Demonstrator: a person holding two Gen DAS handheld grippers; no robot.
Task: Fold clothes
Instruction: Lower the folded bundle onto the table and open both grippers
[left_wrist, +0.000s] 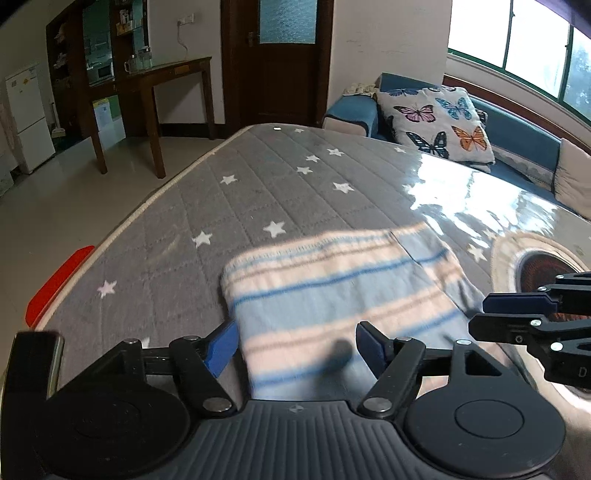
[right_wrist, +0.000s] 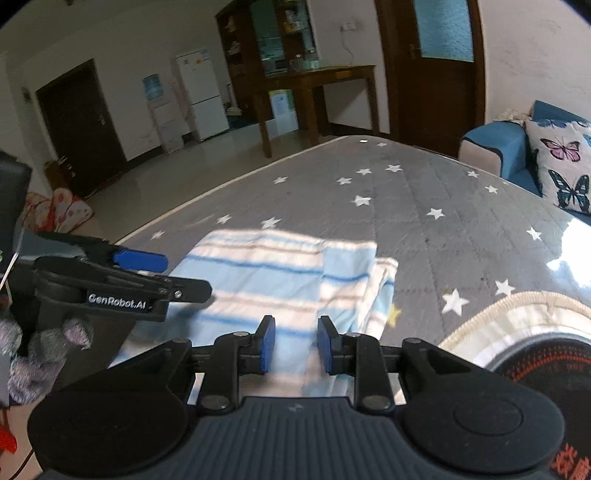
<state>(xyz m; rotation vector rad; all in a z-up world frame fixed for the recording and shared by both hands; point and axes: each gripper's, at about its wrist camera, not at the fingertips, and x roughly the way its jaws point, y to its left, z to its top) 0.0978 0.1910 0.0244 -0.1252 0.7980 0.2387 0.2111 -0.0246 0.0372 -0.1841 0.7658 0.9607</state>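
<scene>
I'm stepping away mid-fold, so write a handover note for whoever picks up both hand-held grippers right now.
Left hand-held gripper: open wide, holding nothing, over the near edge of the striped cloth.
Right hand-held gripper: jaws partly open, holding nothing, over the same edge.
The cloth lies on the grey star-print mat, already folded at least once, one layer overlapping on the right.
Left: any further fold, then tidy the edges.

The right gripper (right_wrist: 295, 345) hangs over a folded blue-and-white striped cloth (right_wrist: 273, 280) lying on a grey quilted table cover with white stars (right_wrist: 424, 206). Its blue-padded jaws stand narrowly apart with nothing pinched between them. The left gripper (right_wrist: 147, 275), held by a grey-gloved hand (right_wrist: 40, 347), reaches in from the left above the cloth's edge.
</scene>
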